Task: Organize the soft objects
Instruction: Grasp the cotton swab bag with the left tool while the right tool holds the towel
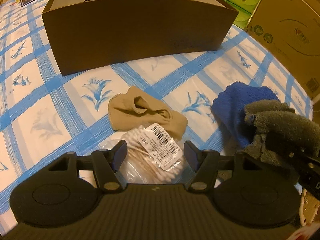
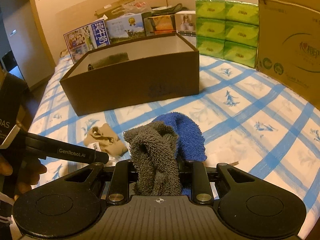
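My right gripper (image 2: 158, 166) is shut on a grey fluffy towel (image 2: 154, 156), which it holds a little above the bed. A blue towel (image 2: 186, 136) lies just behind it on the sheet. My left gripper (image 1: 155, 150) is open over a clear bag of cotton swabs (image 1: 152, 160), and the bag lies between its fingers. A crumpled beige sock (image 1: 144, 112) rests just beyond that bag. The brown cardboard box (image 2: 130, 86) stands open further back, with a grey-green cloth (image 2: 112, 60) inside at its left end.
The bed has a blue-and-white checked sheet (image 2: 250, 120). A big cardboard carton (image 2: 290, 50) stands at the right and green tissue packs (image 2: 226, 30) beside it. Cartons and boxes (image 2: 124, 28) line the headboard. A person's hand (image 2: 12, 170) holds the left gripper.
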`<state>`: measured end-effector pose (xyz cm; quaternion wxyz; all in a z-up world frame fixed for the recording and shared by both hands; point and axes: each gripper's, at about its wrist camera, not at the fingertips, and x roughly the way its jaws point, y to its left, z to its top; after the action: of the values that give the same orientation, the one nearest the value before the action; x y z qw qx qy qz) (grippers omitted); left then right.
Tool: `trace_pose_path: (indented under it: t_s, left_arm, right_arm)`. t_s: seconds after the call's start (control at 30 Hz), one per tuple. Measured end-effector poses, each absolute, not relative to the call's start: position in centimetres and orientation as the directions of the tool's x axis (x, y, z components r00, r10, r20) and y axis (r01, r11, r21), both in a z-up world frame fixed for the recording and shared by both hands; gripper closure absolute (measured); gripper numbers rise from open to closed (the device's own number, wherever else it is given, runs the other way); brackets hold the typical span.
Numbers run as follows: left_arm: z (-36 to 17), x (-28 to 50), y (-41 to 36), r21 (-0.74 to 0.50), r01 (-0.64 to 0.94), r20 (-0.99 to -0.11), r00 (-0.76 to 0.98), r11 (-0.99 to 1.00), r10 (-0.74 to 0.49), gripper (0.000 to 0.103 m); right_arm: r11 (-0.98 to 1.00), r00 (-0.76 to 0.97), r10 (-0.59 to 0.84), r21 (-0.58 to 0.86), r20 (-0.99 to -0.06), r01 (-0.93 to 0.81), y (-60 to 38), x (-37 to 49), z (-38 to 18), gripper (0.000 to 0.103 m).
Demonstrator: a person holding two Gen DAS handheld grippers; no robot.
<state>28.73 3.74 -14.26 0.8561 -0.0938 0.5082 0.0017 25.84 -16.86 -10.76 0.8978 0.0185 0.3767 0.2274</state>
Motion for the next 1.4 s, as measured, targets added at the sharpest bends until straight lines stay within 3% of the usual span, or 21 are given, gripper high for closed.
trace_pose_path:
  t_s: [0.27,0.47,0.67,0.9,1.2,1.4]
  left_arm:
    - [-14.7,25.7,6.8,-0.134,-0.095,-0.88,0.469,0.986,-0.075,0.043]
    - [-14.0,24.0,9.1,-0.047,-0.091,-0.877,0.48,0.995,0.002,0.043]
    - [-13.4,24.4,9.9,-0.144,-0.122,-0.871,0.486,0.982,-0.067,0.042]
    - [-14.8,26.1,9.2,-0.103,-0.166,-0.884,0.467,0.981,-0.013,0.043]
    - [-15.1,25.8,8.8,-0.044,-0.144,-0.886,0.463,0.989,0.028,0.051]
    - [-14.9,25.5,9.0,-0.032,-0.13,-0.88,0.473,0.991,0.033,0.068]
  right_arm:
    - [0.887,0.588,0.441,0.228,-0.678,-0.402,-16.6,25.2,-11.1,0.078]
    - [0.879,0.57,0.456,0.244,-0.683,-0.411,-16.1,24.9,-11.4,0.078]
    - [0.879,0.573,0.457,0.248,-0.681,-0.406,-16.1,25.0,-11.3,0.078]
    - [0.886,0.579,0.447,0.248,-0.681,-0.393,-16.4,25.1,-11.1,0.078]
    - [0.887,0.579,0.447,0.252,-0.682,-0.388,-16.5,25.0,-11.1,0.078]
    - [0.887,0.579,0.446,0.25,-0.683,-0.389,-16.5,25.0,-11.1,0.078]
